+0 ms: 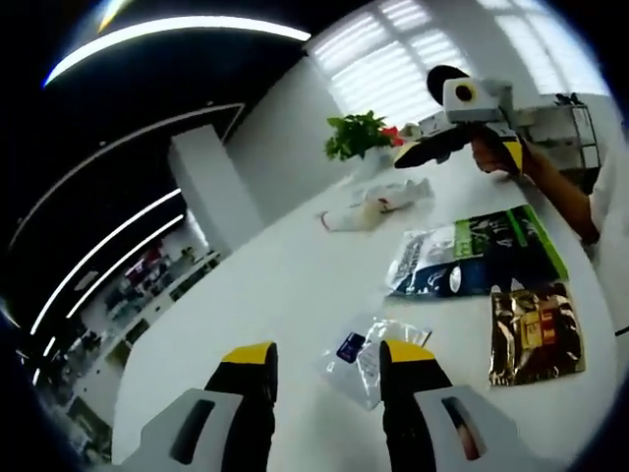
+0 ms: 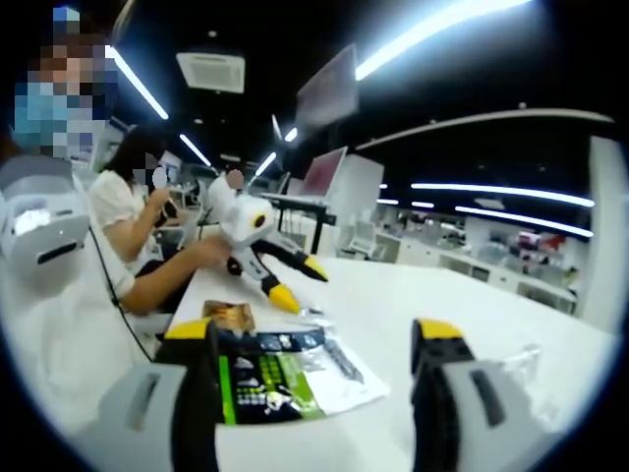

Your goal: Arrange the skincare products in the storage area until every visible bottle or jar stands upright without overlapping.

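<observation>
My left gripper (image 1: 329,354) stands open low over the white table (image 1: 285,285). A clear plastic packet with a blue label (image 1: 369,362) lies just ahead of its jaws, nearer the right one. Beyond it lie a dark pouch with a green panel (image 1: 477,251) and a gold-brown foil pouch (image 1: 536,332). My right gripper (image 1: 418,155) hangs in the air at the far end, held by a hand. In the right gripper view my right gripper (image 2: 316,339) is open above the green pouch (image 2: 280,379). The left gripper (image 2: 300,282) hovers open by the clear packet (image 2: 322,317) and the foil pouch (image 2: 228,315).
A potted green plant (image 1: 359,133) and a white crumpled packet (image 1: 373,208) sit at the far end of the table. Another clear wrapper (image 2: 521,362) lies to the right. A seated person (image 2: 128,211) is at the table's left edge. Desks and monitors fill the room behind.
</observation>
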`<state>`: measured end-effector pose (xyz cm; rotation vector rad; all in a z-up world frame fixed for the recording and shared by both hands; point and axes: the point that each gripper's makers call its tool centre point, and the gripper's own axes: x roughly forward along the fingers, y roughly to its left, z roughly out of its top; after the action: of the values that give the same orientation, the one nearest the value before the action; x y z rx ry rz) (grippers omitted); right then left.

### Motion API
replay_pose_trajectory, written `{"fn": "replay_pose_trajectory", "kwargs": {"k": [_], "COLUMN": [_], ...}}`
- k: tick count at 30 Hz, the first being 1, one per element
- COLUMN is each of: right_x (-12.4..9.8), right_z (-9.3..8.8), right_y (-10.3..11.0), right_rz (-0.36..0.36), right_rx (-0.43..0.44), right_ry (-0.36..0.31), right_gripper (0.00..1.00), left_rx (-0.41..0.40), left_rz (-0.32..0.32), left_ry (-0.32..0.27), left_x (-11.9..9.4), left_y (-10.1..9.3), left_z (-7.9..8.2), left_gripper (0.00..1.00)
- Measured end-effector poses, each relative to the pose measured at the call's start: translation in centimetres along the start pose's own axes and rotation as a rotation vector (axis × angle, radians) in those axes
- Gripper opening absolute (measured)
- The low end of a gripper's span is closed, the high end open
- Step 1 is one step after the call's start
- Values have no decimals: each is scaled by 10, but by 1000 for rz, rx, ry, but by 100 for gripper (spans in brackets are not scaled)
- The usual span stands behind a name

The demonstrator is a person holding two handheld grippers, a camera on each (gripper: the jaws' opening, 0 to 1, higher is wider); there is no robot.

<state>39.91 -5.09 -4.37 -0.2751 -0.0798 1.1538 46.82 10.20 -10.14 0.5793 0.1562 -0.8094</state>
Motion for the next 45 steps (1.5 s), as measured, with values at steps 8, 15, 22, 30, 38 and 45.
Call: {"fn": "replay_pose_trajectory", "kwargs": {"k": [8, 15, 22, 30, 38, 45], "right_x": [0, 0, 1, 1, 1, 0], "right_z": [0, 1, 1, 1, 1, 1], "right_y": [0, 1, 1, 3, 3, 2], "right_rz": [3, 5, 7, 13, 15, 5], "right_rx": [0, 1, 0, 1, 5, 11], "right_ry": [-1, -4, -4, -1, 1, 0], "right_gripper": [81, 80, 80, 80, 79, 80], "left_rx": [78, 91, 37, 33, 43, 49], "left_rz": [-25, -63, -75, -58, -53, -58], "left_ry": [79, 113, 129, 157, 180, 168], "left_x": [7, 15, 16, 12, 7, 7], "left_y": [-3, -12, -16, -20, -23, -24], "left_z": [2, -2, -5, -6, -7, -7], "left_gripper": [18, 6, 1, 1, 1, 0]}}
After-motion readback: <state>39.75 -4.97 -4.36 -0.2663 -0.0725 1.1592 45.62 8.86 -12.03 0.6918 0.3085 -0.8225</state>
